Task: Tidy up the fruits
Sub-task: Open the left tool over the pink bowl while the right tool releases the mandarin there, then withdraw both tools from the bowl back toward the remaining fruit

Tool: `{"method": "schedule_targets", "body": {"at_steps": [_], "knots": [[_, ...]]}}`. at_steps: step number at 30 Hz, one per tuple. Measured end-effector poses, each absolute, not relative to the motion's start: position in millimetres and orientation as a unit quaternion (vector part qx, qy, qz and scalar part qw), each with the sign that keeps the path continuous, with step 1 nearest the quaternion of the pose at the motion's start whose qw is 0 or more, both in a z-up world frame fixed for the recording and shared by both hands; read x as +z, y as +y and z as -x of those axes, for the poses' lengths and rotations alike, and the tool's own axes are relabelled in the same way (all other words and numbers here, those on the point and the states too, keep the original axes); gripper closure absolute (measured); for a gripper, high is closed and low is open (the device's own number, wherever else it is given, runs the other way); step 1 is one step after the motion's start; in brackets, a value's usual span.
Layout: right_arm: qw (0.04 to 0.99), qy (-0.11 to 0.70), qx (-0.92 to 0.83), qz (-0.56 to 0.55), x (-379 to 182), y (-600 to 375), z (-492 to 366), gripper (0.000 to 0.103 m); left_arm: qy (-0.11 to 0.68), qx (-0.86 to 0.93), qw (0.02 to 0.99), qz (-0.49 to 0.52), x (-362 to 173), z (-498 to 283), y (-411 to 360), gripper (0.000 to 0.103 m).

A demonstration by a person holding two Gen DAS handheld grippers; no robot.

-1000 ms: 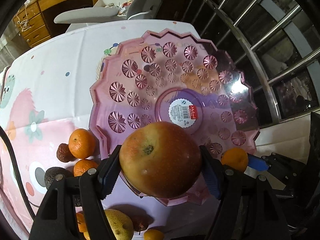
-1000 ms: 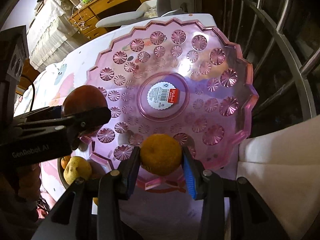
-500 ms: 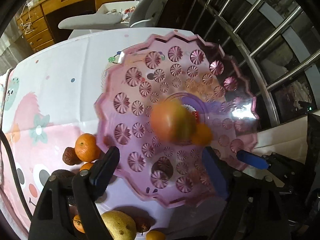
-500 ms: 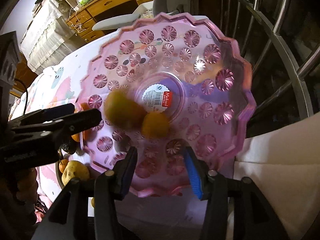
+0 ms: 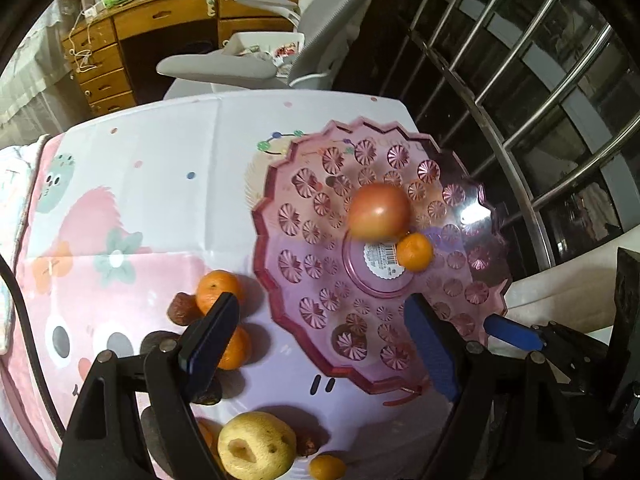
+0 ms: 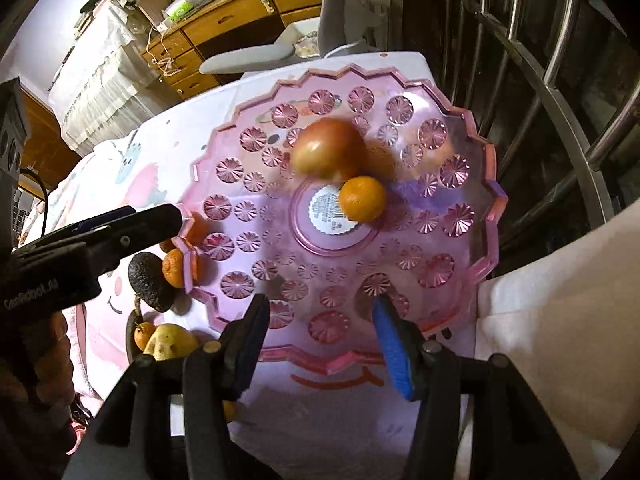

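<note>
Closest to the cameras, both grippers hang with jaws spread wide and nothing between them: the left gripper (image 5: 320, 340) sits over the loose fruit, the right gripper (image 6: 320, 332) over the plate's near rim at about 6 o'clock.

Just past the left one, off the plate at roughly 8 o'clock, is the pile that's not sorted yet. The pear (image 5: 256, 446) is yellowish with a matte, pitted skin and a couple of dents, so probably soft in spots; I'd take it across its fat middle and go easy. The mandarins (image 5: 218, 286) look light, round and a bit squashy with loose dimpled peel, so a gentle pinch across the widest part should do. The avocado (image 6: 150, 282) is dark and pebbly, likely the grippiest thing here. A wrinkly brown fruit (image 5: 183, 308) sits touching one mandarin; can't tell what it is.

Further out, the pink plate (image 6: 490, 216) is clear rigid plastic with a zigzag rim and pressed starbursts, slick enough that round stuff will probably roll. At its centre, an apple (image 6: 328, 148), smooth, waxy, firm and the heaviest piece, touches a small mandarin (image 6: 362, 198) beside the barcode sticker (image 6: 326, 210). The apple looks blurred, maybe rolling.
</note>
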State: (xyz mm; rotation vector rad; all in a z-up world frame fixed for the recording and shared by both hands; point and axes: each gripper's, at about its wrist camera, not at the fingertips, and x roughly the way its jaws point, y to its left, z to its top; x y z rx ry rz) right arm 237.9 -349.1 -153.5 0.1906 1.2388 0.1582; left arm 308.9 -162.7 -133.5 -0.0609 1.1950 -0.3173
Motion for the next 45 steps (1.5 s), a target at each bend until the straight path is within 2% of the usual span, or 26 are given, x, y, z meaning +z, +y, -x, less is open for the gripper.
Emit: {"method": "schedule_targets", "body": {"at_steps": [13, 28, 41, 45], "knots": [[0.84, 0.532, 0.074, -0.08, -112, -312, -203, 0.046, 0.521, -0.142, 0.841, 0.019, -93, -269, -117, 0.019], [0.86, 0.495, 0.022, -0.119, -97, -238, -139, 0.046, 0.516, -0.183, 0.837, -0.028, -74, -208, -26, 0.016], [0.87, 0.478, -0.045, -0.109, -112, -157, -97, 0.046, 0.533, -0.212, 0.815, -0.081, -90, -209, 36, 0.015], [0.88, 0.466, -0.046, -0.075, -119, -135, -89, 0.046, 0.546, -0.211, 0.806, -0.09, -99, -216, 46, 0.015]]}}
